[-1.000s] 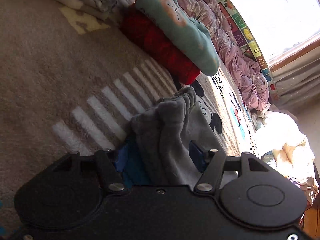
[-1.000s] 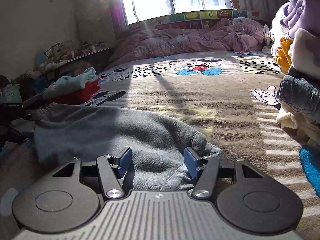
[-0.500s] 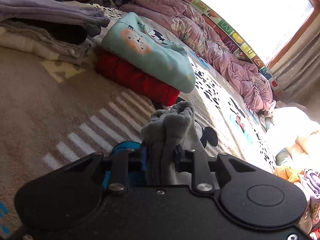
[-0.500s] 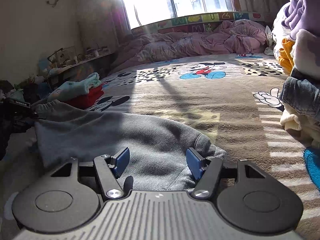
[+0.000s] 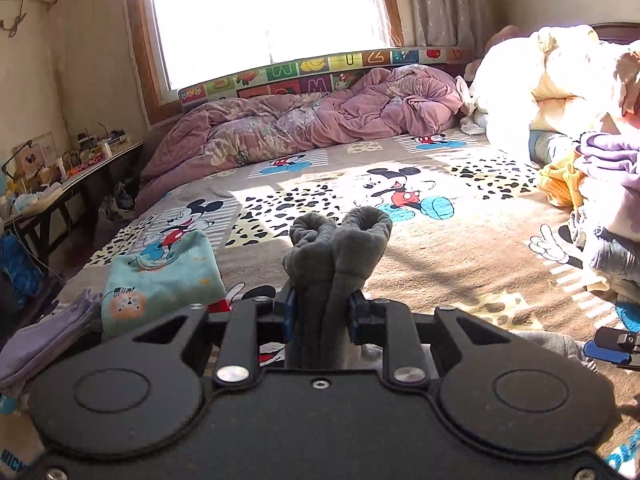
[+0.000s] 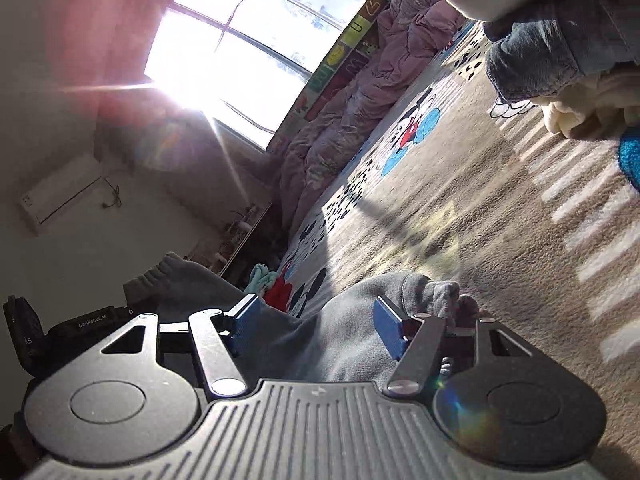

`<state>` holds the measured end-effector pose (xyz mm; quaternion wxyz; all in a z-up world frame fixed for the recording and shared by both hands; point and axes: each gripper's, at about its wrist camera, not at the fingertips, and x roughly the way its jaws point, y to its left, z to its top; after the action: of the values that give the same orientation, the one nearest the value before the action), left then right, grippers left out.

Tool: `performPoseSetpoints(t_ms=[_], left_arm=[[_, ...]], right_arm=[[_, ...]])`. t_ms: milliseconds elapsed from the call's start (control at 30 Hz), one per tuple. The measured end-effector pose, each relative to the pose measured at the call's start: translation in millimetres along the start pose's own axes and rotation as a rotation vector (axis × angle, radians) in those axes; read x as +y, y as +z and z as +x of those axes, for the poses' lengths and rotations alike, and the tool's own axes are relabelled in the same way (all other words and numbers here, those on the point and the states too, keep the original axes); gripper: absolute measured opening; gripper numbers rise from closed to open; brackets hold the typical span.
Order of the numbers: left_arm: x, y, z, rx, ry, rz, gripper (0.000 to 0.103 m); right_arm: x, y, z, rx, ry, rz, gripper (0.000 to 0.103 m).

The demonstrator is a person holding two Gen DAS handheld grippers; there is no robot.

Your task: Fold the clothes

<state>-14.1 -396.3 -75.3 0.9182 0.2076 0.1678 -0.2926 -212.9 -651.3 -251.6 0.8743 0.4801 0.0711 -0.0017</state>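
We have the grey sweatpants [image 5: 338, 264] pinched at the bunched waistband, which stands up out of the left gripper [image 5: 320, 316] in two rolled lobes. The jaws are clenched on that wad of fleece, a grip that gathers both layers at once so the top edge can be carried as one. The rest of the garment trails down from there onto the blanket [image 5: 460, 256], and in the right wrist view its other end, the cuffs, lies crumpled on the pile.

The right gripper [image 6: 316, 330] sits low over that end with its jaws spread; grey cloth lies between the blue pads [image 6: 388, 334], but they do not press on it. We judge it is lined up to take the cuffs, so that both ends can be held and the pants doubled over.

To the left, a folded teal top [image 5: 160, 276] rests on something red, beside a purple pile [image 5: 48, 340], likely the finished stack. To the right, unsorted laundry [image 5: 608, 184] is heaped, including denim. A pink quilt [image 5: 304, 124] is pushed back under the window, leaving the middle free as a folding surface.
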Motion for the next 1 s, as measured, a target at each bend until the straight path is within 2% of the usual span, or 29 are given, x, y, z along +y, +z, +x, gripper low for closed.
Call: performPoseSetpoints(t_ms=[100, 133, 267, 467, 600, 767, 800, 867, 900, 933, 1000], left_arm=[[-41.3, -9.2, -2.8, -0.046, 0.013, 0.150, 0.022], [-54.5, -13.1, -2.4, -0.058, 0.019, 0.169, 0.022], [-106.1, -29.3, 1.7, -0.095, 0.046, 0.180, 0.022], [-194.1, -66.3, 5.8, -0.132, 0.050, 0.259, 0.022], [-221.8, -85.9, 5.6, -0.152, 0.054, 0.329, 0.022], [-233.9, -91.2, 11.5, -0.154, 0.084, 0.343, 0.022], [-240.2, -95.0, 14.2, -0.135, 0.058, 0.386, 0.022], [-252.9, -104.6, 19.0, -0.084, -0.039, 0.484, 0.034], [-251.5, -107.5, 15.8, -0.078, -0.106, 0.496, 0.044], [-247.3, -109.5, 10.0, -0.079, -0.170, 0.493, 0.049], [-227.6, -103.3, -2.6, -0.067, -0.247, 0.437, 0.049]], right_arm=[[-3.9, 7.9, -14.1, -0.020, -0.005, -0.001, 0.064], [-3.8, 10.1, -18.2, -0.025, -0.017, -0.017, 0.064], [-4.3, 17.9, -34.0, -0.043, -0.081, -0.090, 0.064], [-19.7, 28.1, -60.1, -0.090, -0.130, -0.083, 0.067], [-23.4, 32.5, -66.1, -0.090, -0.161, -0.113, 0.067], [-25.9, 33.7, -64.7, -0.076, -0.181, -0.146, 0.067], [-26.0, 33.5, -65.1, -0.073, -0.184, -0.152, 0.067], [-26.2, 32.6, -65.6, -0.070, -0.190, -0.160, 0.067], [-26.3, 32.3, -65.7, -0.069, -0.193, -0.162, 0.067], [-26.1, 31.8, -65.2, -0.070, -0.195, -0.164, 0.067], [-24.2, 30.9, -64.0, -0.076, -0.197, -0.166, 0.067]])
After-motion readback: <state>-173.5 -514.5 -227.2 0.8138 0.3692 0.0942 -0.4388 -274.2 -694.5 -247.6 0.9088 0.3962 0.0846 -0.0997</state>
